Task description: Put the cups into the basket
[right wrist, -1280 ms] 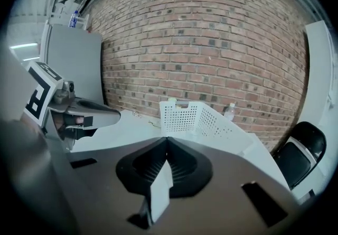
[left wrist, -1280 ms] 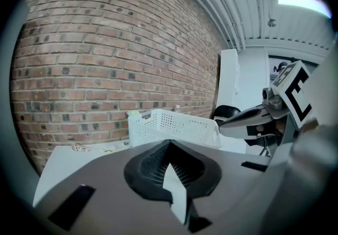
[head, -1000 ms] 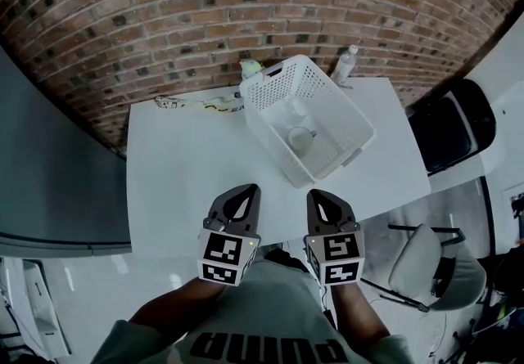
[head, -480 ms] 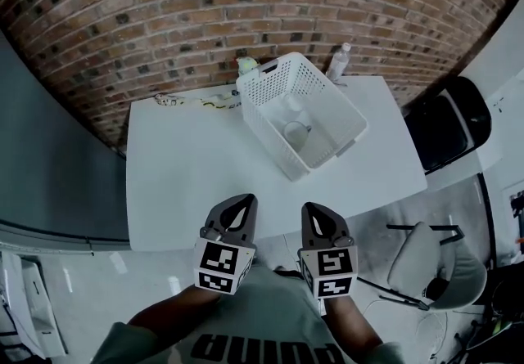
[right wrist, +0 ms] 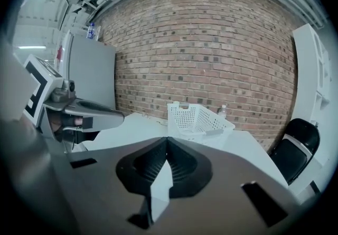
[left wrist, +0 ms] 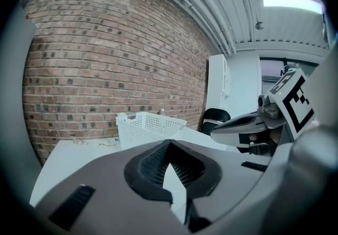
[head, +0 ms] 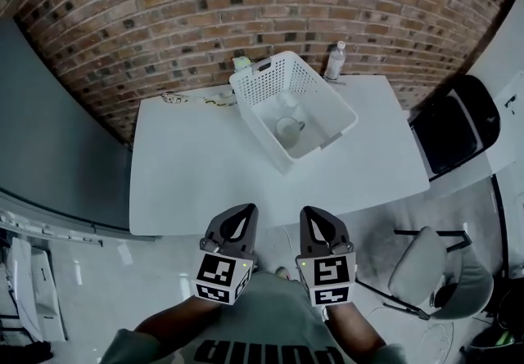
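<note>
A white perforated basket (head: 327, 113) stands at the back of the white table (head: 188, 166), with a white cup (head: 286, 130) lying inside it. The basket (left wrist: 150, 124) also shows ahead in the left gripper view and the basket (right wrist: 199, 118) in the right gripper view. My left gripper (head: 246, 208) and right gripper (head: 305, 211) hang side by side off the table's front edge, close to my body and far from the basket. Both are shut with nothing between the pads. In their own views, the left gripper (left wrist: 168, 142) and right gripper (right wrist: 167, 139) show the jaws meeting at the tips.
A clear water bottle (head: 333, 61) stands behind the basket at the wall, a small green-topped item (head: 241, 65) at its left corner. A cord and small bits (head: 190, 99) lie at the table's back left. A black chair (head: 454, 125) and a grey chair (head: 422, 272) stand right.
The view has pulled back from the table. Both grippers, which reached over the table's front edge, now hang off it above the floor. The basket looks farther away.
</note>
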`<state>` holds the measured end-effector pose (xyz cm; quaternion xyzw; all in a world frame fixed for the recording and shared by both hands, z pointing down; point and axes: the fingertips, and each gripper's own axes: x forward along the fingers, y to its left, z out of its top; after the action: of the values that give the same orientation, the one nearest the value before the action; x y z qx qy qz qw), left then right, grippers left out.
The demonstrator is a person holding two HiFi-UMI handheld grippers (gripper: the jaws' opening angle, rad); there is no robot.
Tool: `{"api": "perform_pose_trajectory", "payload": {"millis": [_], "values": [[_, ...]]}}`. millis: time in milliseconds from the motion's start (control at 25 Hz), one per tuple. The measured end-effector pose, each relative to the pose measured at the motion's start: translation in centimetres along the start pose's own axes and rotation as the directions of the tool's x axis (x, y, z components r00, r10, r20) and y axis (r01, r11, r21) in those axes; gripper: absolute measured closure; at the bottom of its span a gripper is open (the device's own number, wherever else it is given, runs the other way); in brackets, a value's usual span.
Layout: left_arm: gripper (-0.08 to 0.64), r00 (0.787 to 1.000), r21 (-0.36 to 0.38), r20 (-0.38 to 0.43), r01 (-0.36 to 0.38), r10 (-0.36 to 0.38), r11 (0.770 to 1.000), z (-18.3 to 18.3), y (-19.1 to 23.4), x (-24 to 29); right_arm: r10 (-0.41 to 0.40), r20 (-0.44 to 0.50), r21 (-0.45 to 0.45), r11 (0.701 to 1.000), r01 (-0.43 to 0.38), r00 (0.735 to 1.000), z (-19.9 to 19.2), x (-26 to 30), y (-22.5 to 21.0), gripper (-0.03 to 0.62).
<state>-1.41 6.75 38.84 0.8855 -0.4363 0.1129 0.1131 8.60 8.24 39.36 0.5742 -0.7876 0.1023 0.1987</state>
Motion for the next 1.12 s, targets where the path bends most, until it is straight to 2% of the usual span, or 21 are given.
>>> {"api": "perform_pose_trajectory", "payload": {"millis": [320, 520, 720, 1120], "values": [[0.557, 0.991, -0.024, -0.018, -0.132, 0.132, 0.991, -1.9, -3.3, -3.1, 0.115, 0.023, -0.005, 0.993, -0.115, 0.993, -2.0, -3.2, 0.1, 0.578], [0.557, 0.984, -0.028, -0.033, -0.178, 0.177, 0.984, -3.7, -3.4, -5.4, 0.137, 0.031, 0.004, 0.991, -0.137, 0.990, -3.1, -4.3, 1.0, 0.578], [0.557, 0.984, -0.028, -0.039, -0.176, 0.175, 0.984, -4.3, -2.7, -6.7, 0.110, 0.006, 0.029, 0.993, -0.110, 0.994, -4.6, -4.9, 1.5, 0.578], [0.557, 0.992, -0.015, -0.036, -0.125, 0.124, 0.992, -4.6, -1.7, -7.7, 0.092, 0.012, 0.010, 0.996, -0.092, 0.996, -4.0, -5.0, 4.6, 0.581]]}}
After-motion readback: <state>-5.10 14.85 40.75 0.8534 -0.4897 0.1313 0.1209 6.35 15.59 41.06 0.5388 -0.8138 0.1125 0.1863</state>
